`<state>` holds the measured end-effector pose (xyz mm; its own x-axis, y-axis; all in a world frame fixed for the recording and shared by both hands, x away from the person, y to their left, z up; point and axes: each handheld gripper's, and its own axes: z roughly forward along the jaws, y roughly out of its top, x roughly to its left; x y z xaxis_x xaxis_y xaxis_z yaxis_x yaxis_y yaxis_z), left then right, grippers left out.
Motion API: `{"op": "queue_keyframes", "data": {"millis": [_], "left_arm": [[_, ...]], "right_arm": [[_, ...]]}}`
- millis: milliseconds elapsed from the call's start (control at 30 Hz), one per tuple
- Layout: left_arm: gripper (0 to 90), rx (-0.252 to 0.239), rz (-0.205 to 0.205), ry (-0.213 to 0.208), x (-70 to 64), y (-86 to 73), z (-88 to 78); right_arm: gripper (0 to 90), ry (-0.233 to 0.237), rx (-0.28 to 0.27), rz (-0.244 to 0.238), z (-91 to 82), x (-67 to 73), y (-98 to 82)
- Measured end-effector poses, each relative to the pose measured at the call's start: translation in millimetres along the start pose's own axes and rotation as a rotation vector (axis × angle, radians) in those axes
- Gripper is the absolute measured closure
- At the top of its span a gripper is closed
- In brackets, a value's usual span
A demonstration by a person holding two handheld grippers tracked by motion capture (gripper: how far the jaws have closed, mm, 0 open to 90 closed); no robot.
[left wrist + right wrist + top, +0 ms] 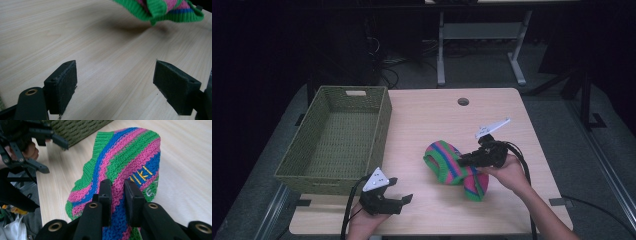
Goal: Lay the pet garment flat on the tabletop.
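The striped knit hat [452, 167] sits at centre right of the high view, pinched in our right gripper [468, 159]. We should lift it clear before swinging toward the basket [314, 165] at left; our left gripper [398, 199] waits wide open.

Green, pink, blue striped knit hat [452, 165]

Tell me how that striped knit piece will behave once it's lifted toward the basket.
The striped knit piece probably flops: it already bunches and folds around the right tongs. Likely light, since a small pinch holds it. Its coarse ribbing should resist slipping.
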<state>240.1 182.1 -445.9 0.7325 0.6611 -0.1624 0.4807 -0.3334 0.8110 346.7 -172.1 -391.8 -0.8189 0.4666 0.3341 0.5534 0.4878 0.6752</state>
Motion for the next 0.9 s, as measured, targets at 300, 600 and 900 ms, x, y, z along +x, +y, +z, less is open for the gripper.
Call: {"op": "queue_keyframes", "data": {"millis": [300, 600, 900], "left_arm": [[18.9, 0.002, 0.002, -0.001, -0.2, 0.1, 0.2], [18.8, 0.005, 0.002, -0.003, 0.0, -0.3, 0.5], [18.8, 0.007, 0.005, -0.003, -0.6, 0.0, -0.3]], "right_arm": [[76.4, 0.024, 0.070, 0.010, 26.2, 3.4, -8.2], [74.8, 0.023, 0.140, 0.017, 52.7, -0.9, -15.9], [66.0, 0.011, 0.167, 0.016, 62.4, 0.7, -16.8]]}}
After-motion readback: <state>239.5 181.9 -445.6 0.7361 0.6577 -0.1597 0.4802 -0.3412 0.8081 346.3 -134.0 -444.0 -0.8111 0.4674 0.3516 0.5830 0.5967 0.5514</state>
